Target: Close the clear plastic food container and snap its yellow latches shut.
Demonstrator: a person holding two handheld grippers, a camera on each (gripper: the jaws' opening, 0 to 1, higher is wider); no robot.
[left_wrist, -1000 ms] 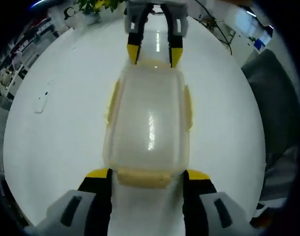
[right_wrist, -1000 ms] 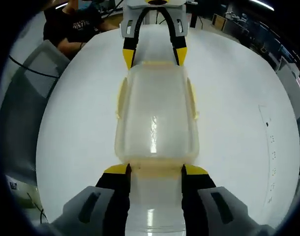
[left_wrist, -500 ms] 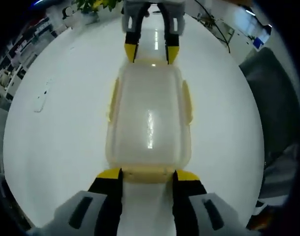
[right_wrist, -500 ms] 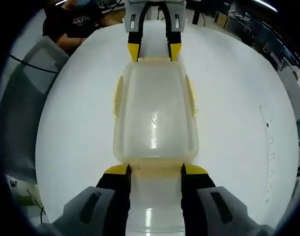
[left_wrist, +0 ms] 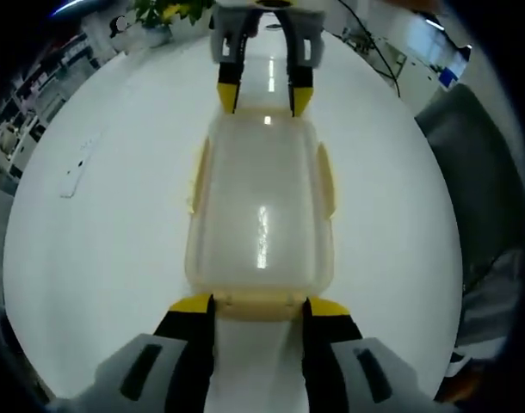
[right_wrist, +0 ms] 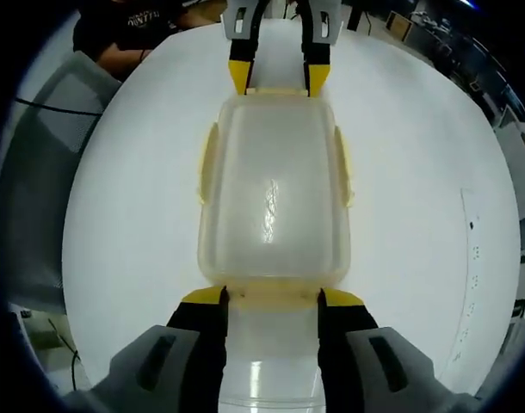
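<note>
The clear plastic container [left_wrist: 261,215] lies lengthwise on the white table with its lid on. Pale yellow side latches [left_wrist: 196,176] show along both long edges. My left gripper [left_wrist: 261,305] stands at the near end, its yellow-tipped jaws pressed against both sides of the yellow end latch [left_wrist: 261,299]. At the far end of this view, my right gripper [left_wrist: 264,96] clasps the opposite end. In the right gripper view the container [right_wrist: 273,202] runs away from my right gripper [right_wrist: 271,298], which holds its end latch [right_wrist: 271,292] between its jaws. The left gripper [right_wrist: 280,79] is at the far end.
The round white table [left_wrist: 108,241] extends on all sides of the container. A small white object [left_wrist: 73,176] lies at its left. A dark chair [left_wrist: 478,172] stands past the right edge. A person in a black shirt [right_wrist: 133,26] sits beyond the table near a grey chair [right_wrist: 47,146].
My left gripper's jaws came together from a wide stance onto the near end latch. The right gripper's jaws kept their spacing; its camera shifted slightly over the container.
</note>
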